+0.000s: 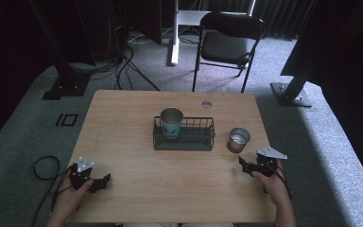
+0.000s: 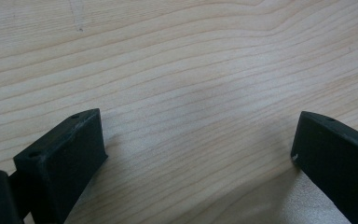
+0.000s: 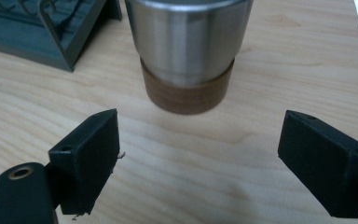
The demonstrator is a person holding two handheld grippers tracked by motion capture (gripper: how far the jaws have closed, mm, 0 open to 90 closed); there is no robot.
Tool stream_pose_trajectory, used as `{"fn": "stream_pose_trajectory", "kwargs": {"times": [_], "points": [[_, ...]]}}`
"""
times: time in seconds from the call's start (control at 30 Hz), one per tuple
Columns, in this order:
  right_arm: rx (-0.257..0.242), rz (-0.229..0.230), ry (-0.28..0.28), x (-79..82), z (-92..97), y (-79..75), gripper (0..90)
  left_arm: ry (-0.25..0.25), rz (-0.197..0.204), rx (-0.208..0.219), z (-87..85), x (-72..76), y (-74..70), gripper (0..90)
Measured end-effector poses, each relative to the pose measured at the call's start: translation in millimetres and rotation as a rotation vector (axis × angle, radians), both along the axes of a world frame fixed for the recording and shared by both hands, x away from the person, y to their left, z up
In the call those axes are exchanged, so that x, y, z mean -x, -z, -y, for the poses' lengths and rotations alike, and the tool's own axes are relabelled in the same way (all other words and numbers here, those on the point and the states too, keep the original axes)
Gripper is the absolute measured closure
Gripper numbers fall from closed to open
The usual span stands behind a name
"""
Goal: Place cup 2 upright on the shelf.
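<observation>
High view alone shows basket (image 1: 184, 135) holding cup (image 1: 171, 122).

The high view looked forward and down from above the person's side, taking in the whole table (image 1: 137, 184). Each gripper view sat low and close over the wood. The right gripper view faced the steel cup (image 3: 189, 51) just ahead of its jaws, which the high view (image 1: 238, 140) shared.

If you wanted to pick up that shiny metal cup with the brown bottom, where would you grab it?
Grip the steel cup across its straight metal wall, above the brown base band. It stands upright, clear of the wire basket. The open right gripper already faces it, so come in level from the person's side.
</observation>
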State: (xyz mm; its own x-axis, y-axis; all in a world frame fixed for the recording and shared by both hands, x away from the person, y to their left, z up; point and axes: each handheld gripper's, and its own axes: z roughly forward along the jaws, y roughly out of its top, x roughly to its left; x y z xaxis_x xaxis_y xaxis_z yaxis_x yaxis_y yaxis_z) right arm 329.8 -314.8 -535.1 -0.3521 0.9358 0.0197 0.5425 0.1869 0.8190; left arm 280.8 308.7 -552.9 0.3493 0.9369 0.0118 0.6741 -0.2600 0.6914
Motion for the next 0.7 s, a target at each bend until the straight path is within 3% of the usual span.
{"fn": "stream_pose_trajectory", "kwargs": {"times": [0.2,0.43,0.7], "points": [[-0.01,0.012,-0.002,-4.5,-1.5,-1.8,12.3,0.0,0.0,0.0,0.0,0.0,0.0,3.3],[-0.063,0.048,-0.004,-14.0,-5.5,-5.8,12.3,0.0,0.0,0.0,0.0,0.0,0.0,3.3],[-0.047,0.06,-0.002,-22.9,-8.8,-7.0,12.3,0.0,0.0,0.0,0.0,0.0,0.0,3.3]]}}
